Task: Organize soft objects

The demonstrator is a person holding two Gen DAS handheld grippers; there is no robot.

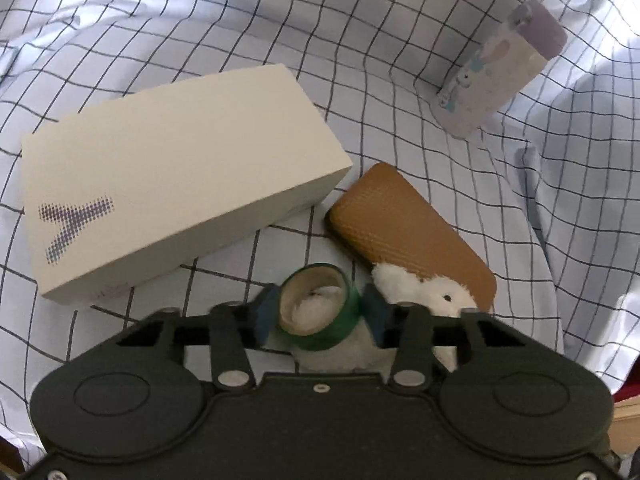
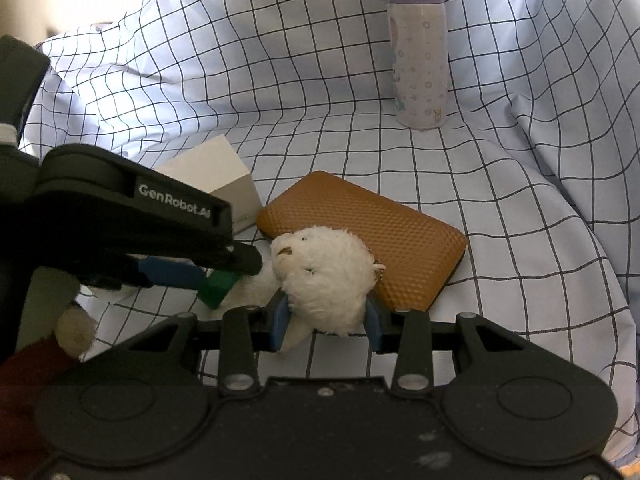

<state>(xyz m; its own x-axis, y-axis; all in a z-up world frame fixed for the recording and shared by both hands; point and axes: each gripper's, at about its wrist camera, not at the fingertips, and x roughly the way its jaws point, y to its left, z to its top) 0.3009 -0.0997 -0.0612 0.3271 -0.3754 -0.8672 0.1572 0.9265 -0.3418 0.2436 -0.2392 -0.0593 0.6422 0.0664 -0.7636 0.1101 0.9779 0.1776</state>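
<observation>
**Both grippers clamped: tape roll left, plush right**

Far left in left wrist view: white box [image 1: 176, 216] w/ purple dotted mark, lying flat on checked cloth [image 1: 360, 40]. Just right of box corner, brown textured pad [image 1: 404, 220] flat on cloth, near but not clearly touching box. Bottom centre: left gripper [image 1: 318, 314] w/ blue pads pressed on green tape roll [image 1: 316, 308], roll's open core facing camera, white fur visible through it. White plush toy [image 1: 428, 292] directly under and right of roll, partly over pad's near end. Upper right: lilac-lidded bottle [image 1: 496, 72], well apart from rest.

Right wrist view: left gripper's arm in from left, tape beside plush body. Right gripper [image 2: 326, 322] closed on plush head [image 2: 324, 276], blue fingers [image 2: 280, 320] squeezing fur both sides
</observation>
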